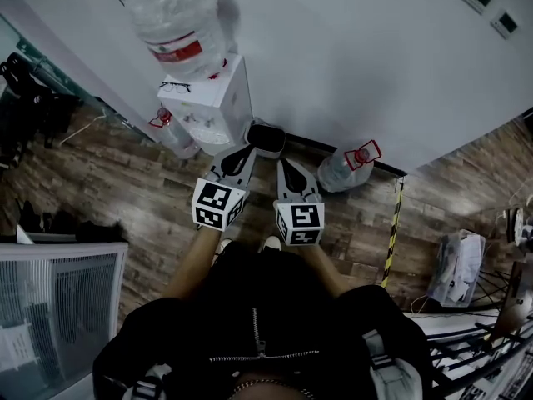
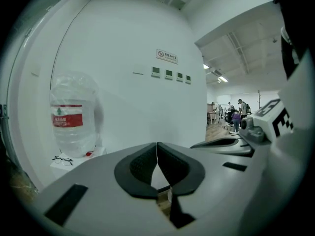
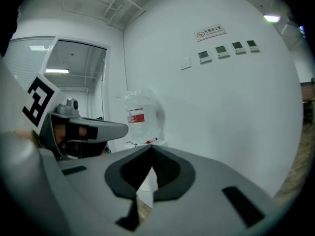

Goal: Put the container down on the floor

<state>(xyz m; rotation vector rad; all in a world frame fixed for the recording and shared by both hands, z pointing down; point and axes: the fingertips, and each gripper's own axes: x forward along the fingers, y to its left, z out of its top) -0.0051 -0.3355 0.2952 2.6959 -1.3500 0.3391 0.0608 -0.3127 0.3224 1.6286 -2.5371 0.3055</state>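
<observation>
A big clear water jug (image 1: 179, 19) with a red label stands upside down on a white dispenser (image 1: 212, 98) by the wall; it also shows in the left gripper view as the jug (image 2: 74, 114) and in the right gripper view as the jug (image 3: 142, 116). My left gripper (image 1: 243, 152) and right gripper (image 1: 287, 167) are held side by side in front of the dispenser, short of the jug. The left gripper (image 2: 157, 149) is shut with nothing in it. The right gripper (image 3: 151, 154) is shut and empty too.
A pair of glasses (image 1: 175, 87) lies on the dispenser top. Two clear bottles are on the wood floor: one (image 1: 171, 132) left of the dispenser, one (image 1: 348, 165) lying at the right. A yellow-black strip (image 1: 391, 232), a bag (image 1: 456, 265) and a white cabinet (image 1: 50, 307) flank me.
</observation>
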